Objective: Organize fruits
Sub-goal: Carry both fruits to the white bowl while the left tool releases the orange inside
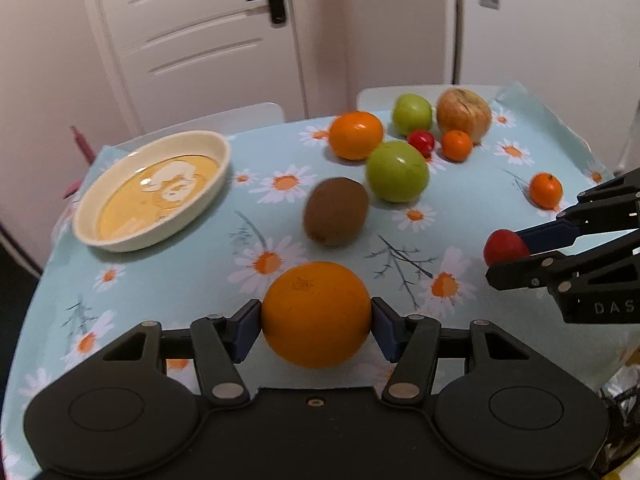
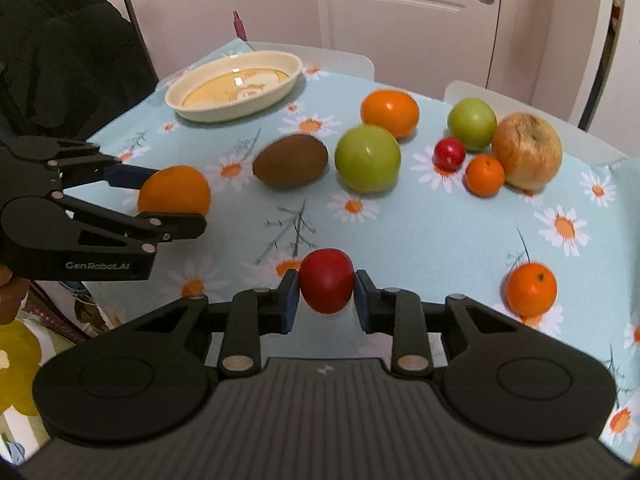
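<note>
My left gripper (image 1: pixel 316 320) is shut on a large orange (image 1: pixel 316 314), held above the near part of the table; it also shows in the right wrist view (image 2: pixel 174 194). My right gripper (image 2: pixel 326 294) is shut on a small red fruit (image 2: pixel 326 286), which shows at the right of the left wrist view (image 1: pixel 505 247). A cream oval dish (image 1: pixel 152 190) with a yellow pattern lies empty at the far left, also in the right wrist view (image 2: pixel 236 86). A kiwi (image 1: pixel 335 211), two green apples (image 1: pixel 397 171) (image 1: pixel 412 114), another orange (image 1: pixel 355 135) and a red-yellow apple (image 1: pixel 464 114) lie on the cloth.
Two small mandarins (image 1: pixel 456 145) (image 1: pixel 546 190) and a second small red fruit (image 1: pixel 421 141) lie among the fruit. A daisy-print blue tablecloth (image 1: pixel 180 272) covers the table. White chair backs (image 1: pixel 240 114) and a white door (image 1: pixel 192 32) stand behind.
</note>
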`<state>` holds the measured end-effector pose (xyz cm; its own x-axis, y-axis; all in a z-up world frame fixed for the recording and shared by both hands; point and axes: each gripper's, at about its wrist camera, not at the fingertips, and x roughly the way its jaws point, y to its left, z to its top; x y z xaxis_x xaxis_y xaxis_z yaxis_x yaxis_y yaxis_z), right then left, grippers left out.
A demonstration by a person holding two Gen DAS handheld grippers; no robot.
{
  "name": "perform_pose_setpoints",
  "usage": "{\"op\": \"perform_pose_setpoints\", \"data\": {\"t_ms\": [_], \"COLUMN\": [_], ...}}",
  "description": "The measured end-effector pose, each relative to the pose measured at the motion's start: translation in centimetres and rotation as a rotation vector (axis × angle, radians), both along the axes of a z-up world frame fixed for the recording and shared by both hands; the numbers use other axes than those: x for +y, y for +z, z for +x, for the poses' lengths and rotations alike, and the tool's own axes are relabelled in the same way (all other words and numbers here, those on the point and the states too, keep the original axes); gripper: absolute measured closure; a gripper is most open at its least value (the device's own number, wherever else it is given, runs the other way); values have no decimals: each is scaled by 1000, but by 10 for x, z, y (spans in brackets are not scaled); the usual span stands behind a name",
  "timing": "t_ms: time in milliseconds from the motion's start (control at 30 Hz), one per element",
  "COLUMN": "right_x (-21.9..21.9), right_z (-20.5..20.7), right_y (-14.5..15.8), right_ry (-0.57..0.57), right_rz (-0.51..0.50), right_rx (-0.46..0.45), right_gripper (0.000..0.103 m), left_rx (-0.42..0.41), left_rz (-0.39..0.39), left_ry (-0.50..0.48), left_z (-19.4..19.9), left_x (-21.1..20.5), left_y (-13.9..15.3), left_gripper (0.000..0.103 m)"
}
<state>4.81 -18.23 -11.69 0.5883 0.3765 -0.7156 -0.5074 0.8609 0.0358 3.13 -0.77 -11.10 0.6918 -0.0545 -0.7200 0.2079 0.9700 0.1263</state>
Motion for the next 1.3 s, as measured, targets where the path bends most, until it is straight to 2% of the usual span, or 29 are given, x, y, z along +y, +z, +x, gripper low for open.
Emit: {"op": "perform_pose_setpoints", "data": {"t_ms": [333,533,700,967,1300], "right_x": [28,59,89,145,186], "right_z": [21,50,82,144,217], "right_y": [56,85,97,92,65], "right_ry": [46,52,36,0,-84], "right_rz": [34,47,72,73,78], "right_rx": [-41,-58,-54,-23,35], "right_gripper": [59,59,59,59,59], "left_rx": [-66,-112,-144,-128,-81], "left_rz": [6,24,34,52,79], "left_ry": [109,173,180,147,56], "left_z": [-2,18,42,96,165], "left_x": [29,59,90,132,157], "left_y": [54,78,91,90,55], "left_gripper": [40,40,40,40,40]}}
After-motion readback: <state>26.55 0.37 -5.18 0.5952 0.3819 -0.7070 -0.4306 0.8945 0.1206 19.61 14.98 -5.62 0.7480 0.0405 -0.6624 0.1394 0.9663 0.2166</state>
